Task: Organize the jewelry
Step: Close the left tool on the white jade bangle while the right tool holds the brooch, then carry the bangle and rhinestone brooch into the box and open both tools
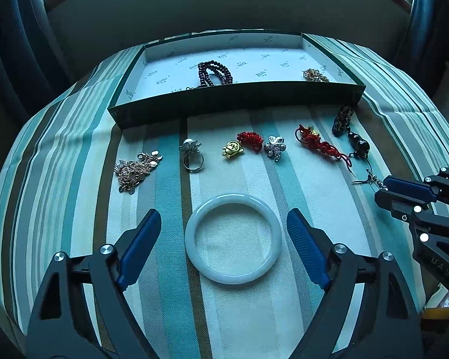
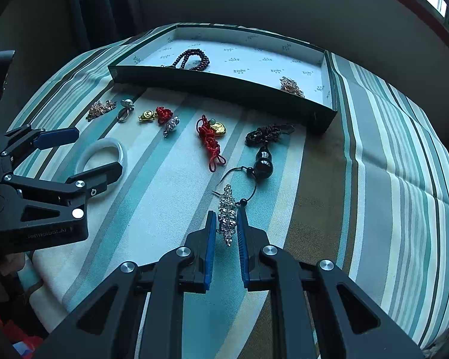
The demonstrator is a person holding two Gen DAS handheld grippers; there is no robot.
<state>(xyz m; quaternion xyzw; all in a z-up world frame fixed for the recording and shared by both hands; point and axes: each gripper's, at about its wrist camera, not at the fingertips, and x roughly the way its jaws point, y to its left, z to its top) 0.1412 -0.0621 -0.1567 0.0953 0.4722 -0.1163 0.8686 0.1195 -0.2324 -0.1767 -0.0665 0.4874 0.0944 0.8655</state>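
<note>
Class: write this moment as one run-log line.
left gripper: open around white bangle | right gripper: shut on crystal pendant | box: dark beads, gold chain

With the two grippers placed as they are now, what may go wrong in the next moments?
1. The left gripper is open around the white bangle; its smooth, round rim might slip out when the jaws close.
2. The right gripper is shut on the crystal pendant, whose thin cord lies beside the black gourd charm; lifting may drag that charm along.
</note>
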